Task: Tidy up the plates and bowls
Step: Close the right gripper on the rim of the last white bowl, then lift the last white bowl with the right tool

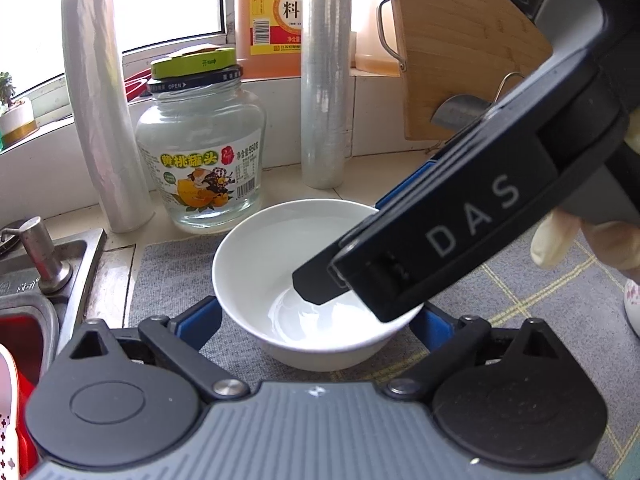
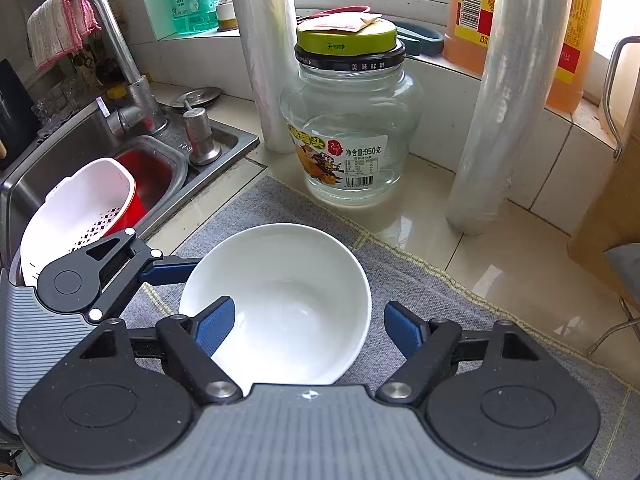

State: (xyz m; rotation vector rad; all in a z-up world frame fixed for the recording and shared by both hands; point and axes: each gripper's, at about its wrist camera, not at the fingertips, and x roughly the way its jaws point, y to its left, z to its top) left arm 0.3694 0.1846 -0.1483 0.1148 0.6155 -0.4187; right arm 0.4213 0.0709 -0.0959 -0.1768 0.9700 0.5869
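Meanwhile, both tools are closing in on one white bowl (image 2: pixel 280 300) sitting on the grey mat (image 2: pixel 440 300) on the desk: the right tool (image 2: pixel 308 326) is straddling its rim, the left tool (image 1: pixel 316 320) flanking it, neither visibly gripping. Opposed pulls could be tipping it toward the glass jar (image 2: pixel 352 128).

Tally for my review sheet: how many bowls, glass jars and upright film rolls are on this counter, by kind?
White bowl: 1
Glass jar: 1
Upright film rolls: 2, one left of the jar, one right of it
Total: 4
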